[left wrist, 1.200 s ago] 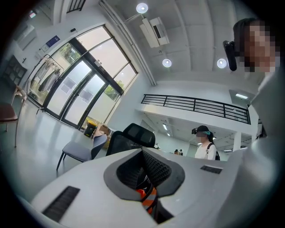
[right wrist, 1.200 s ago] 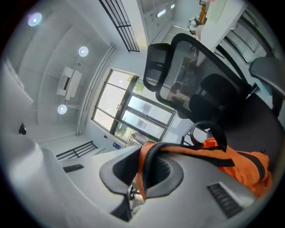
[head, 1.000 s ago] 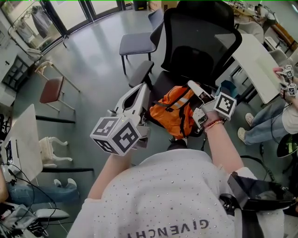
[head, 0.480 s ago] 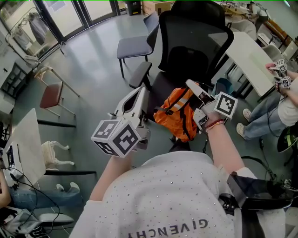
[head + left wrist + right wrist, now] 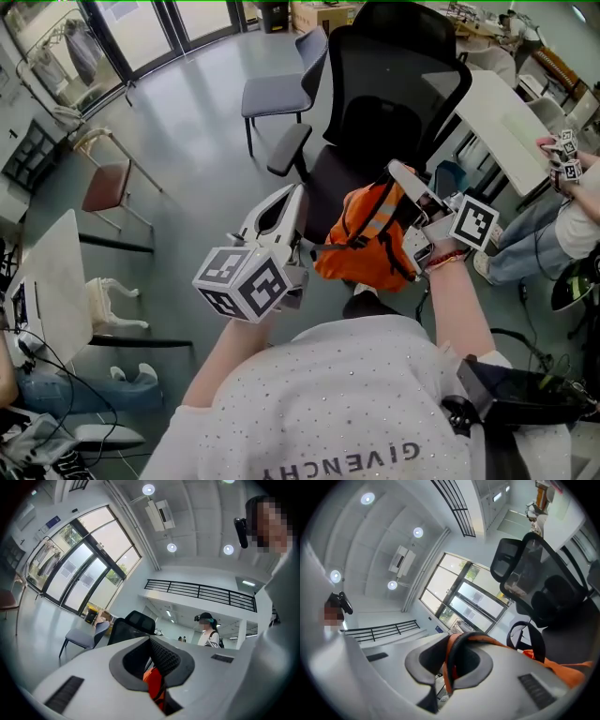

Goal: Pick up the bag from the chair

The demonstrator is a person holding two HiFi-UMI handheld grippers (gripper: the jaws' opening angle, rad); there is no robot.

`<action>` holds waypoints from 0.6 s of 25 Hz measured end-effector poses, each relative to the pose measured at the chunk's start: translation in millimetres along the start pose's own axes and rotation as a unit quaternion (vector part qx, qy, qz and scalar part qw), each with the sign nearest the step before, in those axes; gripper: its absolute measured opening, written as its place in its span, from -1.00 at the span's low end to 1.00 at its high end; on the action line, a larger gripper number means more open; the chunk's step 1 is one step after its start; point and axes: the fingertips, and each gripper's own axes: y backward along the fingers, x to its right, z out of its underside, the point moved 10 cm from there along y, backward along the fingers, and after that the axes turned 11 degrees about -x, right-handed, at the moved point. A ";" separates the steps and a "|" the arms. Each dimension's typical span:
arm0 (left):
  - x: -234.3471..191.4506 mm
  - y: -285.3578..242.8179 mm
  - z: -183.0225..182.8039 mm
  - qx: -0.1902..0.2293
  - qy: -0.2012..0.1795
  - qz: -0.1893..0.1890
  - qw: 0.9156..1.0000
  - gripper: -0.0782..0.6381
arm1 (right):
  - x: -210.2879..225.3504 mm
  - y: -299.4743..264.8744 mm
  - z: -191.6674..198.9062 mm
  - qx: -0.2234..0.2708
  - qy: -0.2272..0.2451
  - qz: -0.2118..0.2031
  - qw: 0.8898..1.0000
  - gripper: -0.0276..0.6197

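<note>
My right gripper is clamped almost fully shut on the carry loop of an orange backpack. The webbing runs straight through the hollow between the pads. That grip is why the bag hangs where it does, off the seat of the black mesh office chair and in the air just in front of it, close to my chest. Its weight appears to be carried by that one loop, with the gripper tipped slightly upward so the body of the bag drops beneath it.

My left gripper is held level just beside the bag's left flank. Its jaws are drawn together and I can see nothing pinched between them. In the left gripper view only a sliver of orange fabric shows through the slit, lying beyond the pads. I judge this hand is there to steady or take a second hold, not to bear load.

The backpack is soft and slack, sagging into a rough teardrop. It is bright orange with black straps and trim. A pale grey stripe runs down its front, and one black shoulder strap curls free in a loop. I would expect it to swing and fold, not keep its shape.

The pick-up looks close to done.
</note>
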 end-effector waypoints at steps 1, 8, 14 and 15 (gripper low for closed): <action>1.1 -0.3 0.5 0.000 0.004 -0.002 1.000 -0.75 | -5.1 1.2 -3.0 -0.002 0.005 -0.006 1.000 -0.84; 9.0 4.3 -6.2 0.014 0.002 -0.013 1.000 -0.75 | -39.5 -1.0 -21.4 -0.013 0.073 -0.049 0.996 -0.84; 38.7 -4.9 -16.7 0.033 -0.013 -0.032 0.999 -0.75 | -59.4 23.1 -38.5 -0.024 0.122 -0.060 0.990 -0.84; 46.7 -8.6 -18.0 0.039 -0.012 -0.035 0.999 -0.75 | -62.3 31.4 -44.5 -0.026 0.132 -0.061 0.989 -0.84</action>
